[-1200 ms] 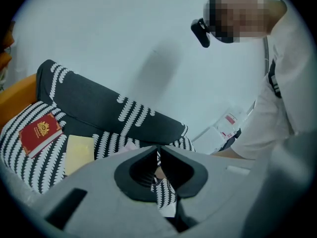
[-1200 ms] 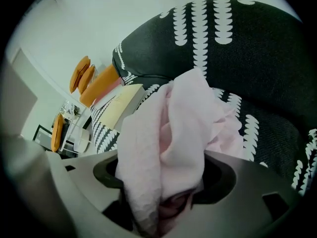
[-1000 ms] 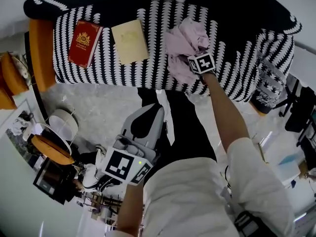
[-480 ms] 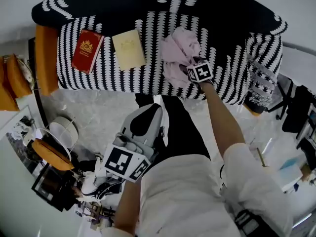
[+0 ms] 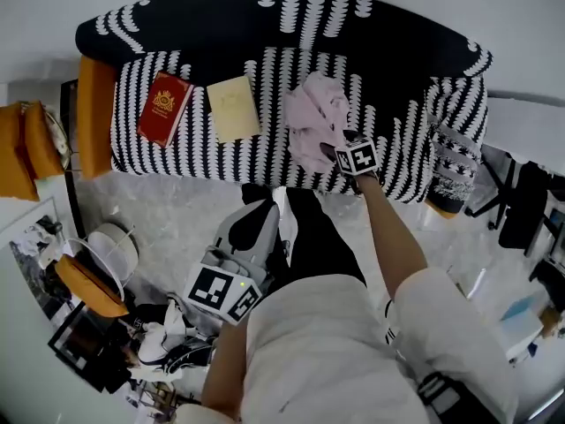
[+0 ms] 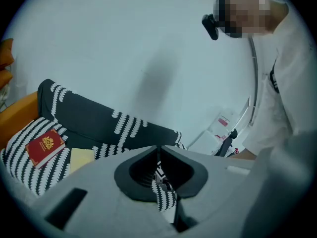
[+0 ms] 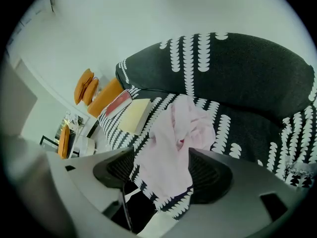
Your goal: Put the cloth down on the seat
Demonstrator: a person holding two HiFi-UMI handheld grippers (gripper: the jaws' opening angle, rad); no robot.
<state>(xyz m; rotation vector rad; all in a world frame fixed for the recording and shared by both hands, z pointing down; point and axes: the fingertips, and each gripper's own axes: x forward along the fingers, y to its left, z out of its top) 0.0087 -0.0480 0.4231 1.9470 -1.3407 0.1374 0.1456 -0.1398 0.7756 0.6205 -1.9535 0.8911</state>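
Note:
The pink cloth (image 5: 313, 117) lies crumpled on the black-and-white patterned sofa seat (image 5: 269, 153), near its front edge. My right gripper (image 5: 334, 150) hovers at that edge just right of the cloth, jaws open and apart from it. In the right gripper view the cloth (image 7: 171, 143) shows beyond the wide-open right gripper (image 7: 163, 171), resting on the seat. My left gripper (image 5: 265, 208) hangs low in front of the sofa, close to my body. In the left gripper view the left gripper (image 6: 158, 150) has its jaws together with nothing held.
A red book (image 5: 165, 109) and a yellow book (image 5: 233, 108) lie on the seat left of the cloth. An orange side piece (image 5: 93, 117) stands at the sofa's left end, a patterned cushion (image 5: 455, 170) at its right. Shoes (image 5: 168, 343) and a round white stool (image 5: 110, 241) sit on the floor.
The right gripper has drawn back from the cloth toward the seat's front edge. The cloth stays on the seat. The left gripper has kept its place.

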